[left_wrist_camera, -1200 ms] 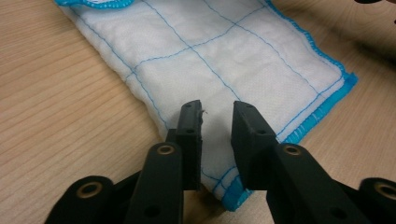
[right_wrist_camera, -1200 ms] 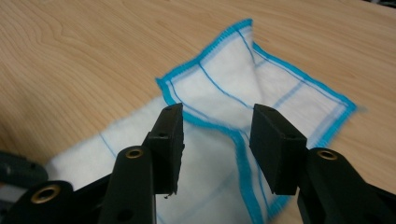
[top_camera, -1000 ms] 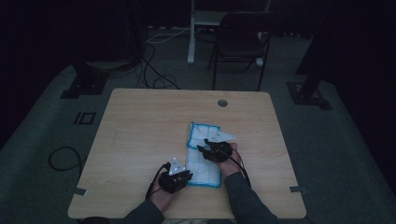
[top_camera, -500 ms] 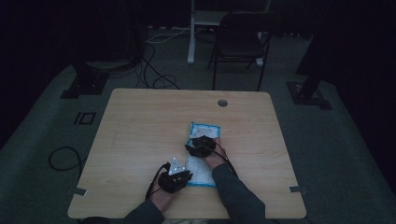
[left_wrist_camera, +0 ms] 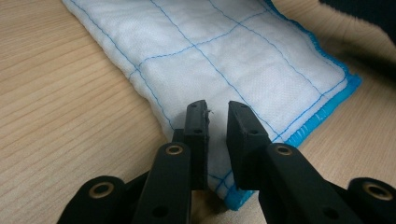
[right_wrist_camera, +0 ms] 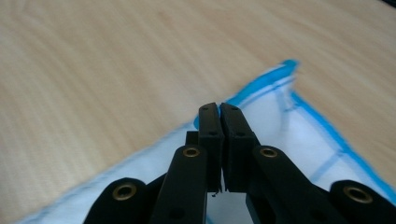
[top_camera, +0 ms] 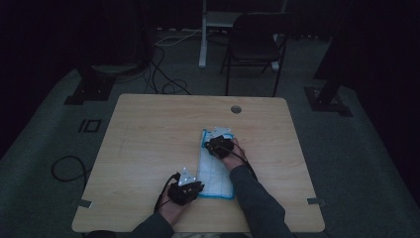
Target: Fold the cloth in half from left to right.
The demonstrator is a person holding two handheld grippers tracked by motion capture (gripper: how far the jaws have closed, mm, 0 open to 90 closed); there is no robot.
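We have the cloth running six to twelve: left gripper slightly parted over its near end, right gripper just closing, pinched at the far edge.

We count one white cloth with blue edging and blue grid stitching, lying on one wooden table, and over it we count two black grippers: the left gripper and the right gripper. Each gripper has two jaws, which makes four jaws in all. Past the table, on the floor, we count one dark folding chair and two dark stand bases.
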